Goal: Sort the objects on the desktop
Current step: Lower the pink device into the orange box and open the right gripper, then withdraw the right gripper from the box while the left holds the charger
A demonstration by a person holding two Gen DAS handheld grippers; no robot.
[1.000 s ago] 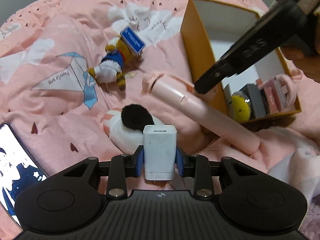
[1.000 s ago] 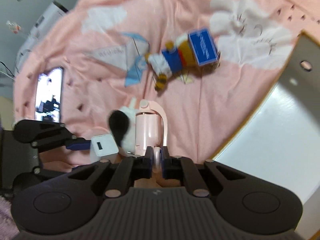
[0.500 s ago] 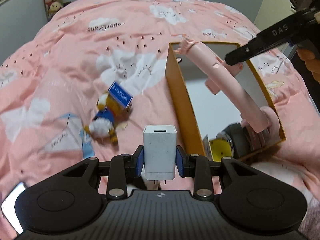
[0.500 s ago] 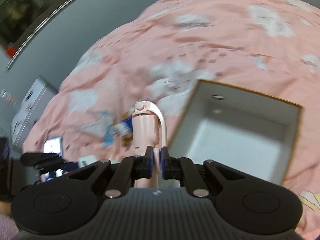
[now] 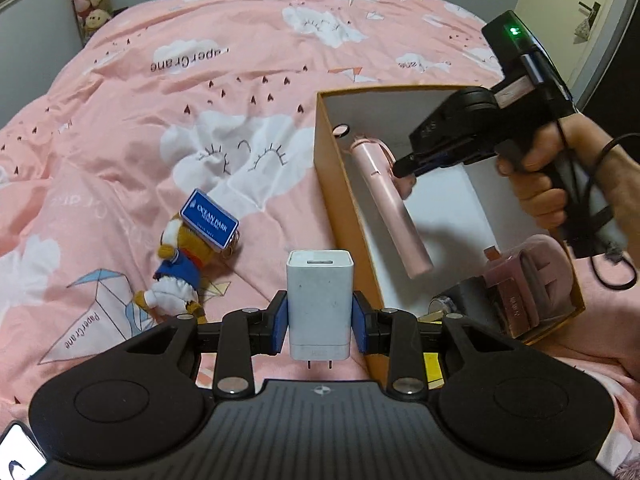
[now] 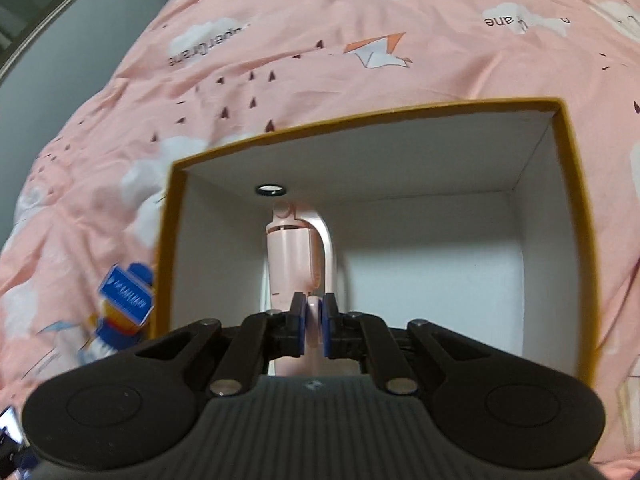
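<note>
My left gripper is shut on a white USB charger, held above the pink bedspread just left of an orange box. Over that box, my right gripper is shut on the strap of a pink selfie stick, which hangs slanted inside the white interior. In the right wrist view the selfie stick points toward the box's far wall, with the right gripper clamped on its pink strap. A plush toy with a blue tag lies on the bedspread left of the box.
The near end of the box holds a pink object and dark items; something yellow shows behind my finger. A phone screen peeks in at the bottom left. A hand grips the right tool. Stuffed toys sit far back.
The right gripper carried the selfie stick from the bedspread over and down into the box. The left gripper rose and shifted with the charger; the white furry item dropped out of view.
</note>
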